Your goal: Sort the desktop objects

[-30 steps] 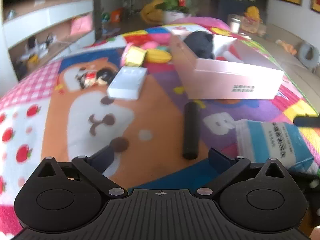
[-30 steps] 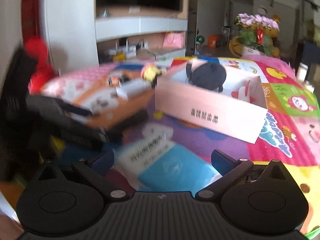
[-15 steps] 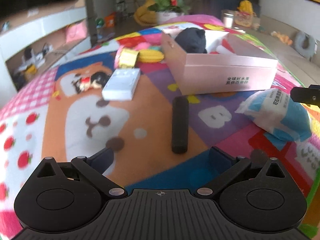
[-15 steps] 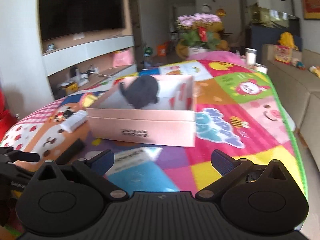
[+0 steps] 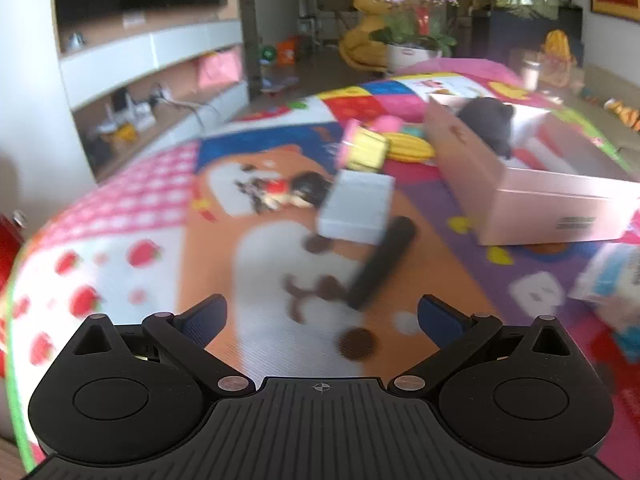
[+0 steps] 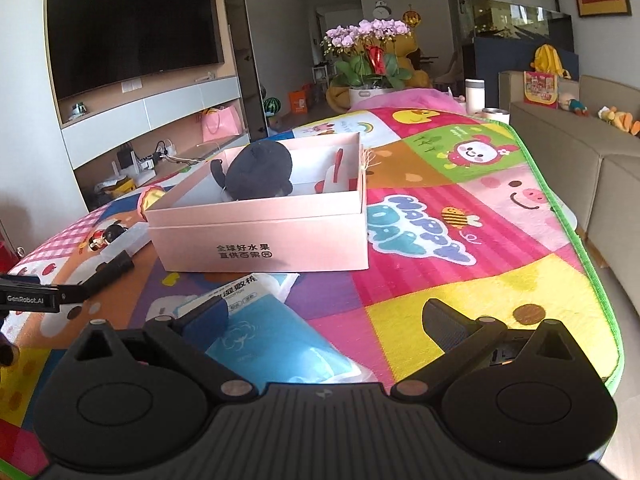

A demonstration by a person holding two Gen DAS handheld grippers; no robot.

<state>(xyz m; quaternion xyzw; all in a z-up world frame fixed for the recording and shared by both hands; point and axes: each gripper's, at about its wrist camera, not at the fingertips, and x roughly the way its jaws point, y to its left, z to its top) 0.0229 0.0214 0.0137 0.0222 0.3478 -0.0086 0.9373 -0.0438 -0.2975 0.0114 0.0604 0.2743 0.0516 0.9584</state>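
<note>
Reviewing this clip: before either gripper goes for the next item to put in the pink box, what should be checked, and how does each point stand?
1. Left gripper jaws open, empty: ok.
2. Right gripper jaws open, empty: ok.
3. Pink box open, free room beside the black plush: ok.
4. Black bar ahead of the left gripper, lying free on the mat: ok, though one end lies close to the white box.
5. Blue wipes pack centred between the right jaws: not ok, it sits toward the left finger.
6. Left view sharp enough to aim: not ok, blurred.

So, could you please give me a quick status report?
Both tongs open, empty. Blue packet under right tongs. Pink box beyond it.
</note>
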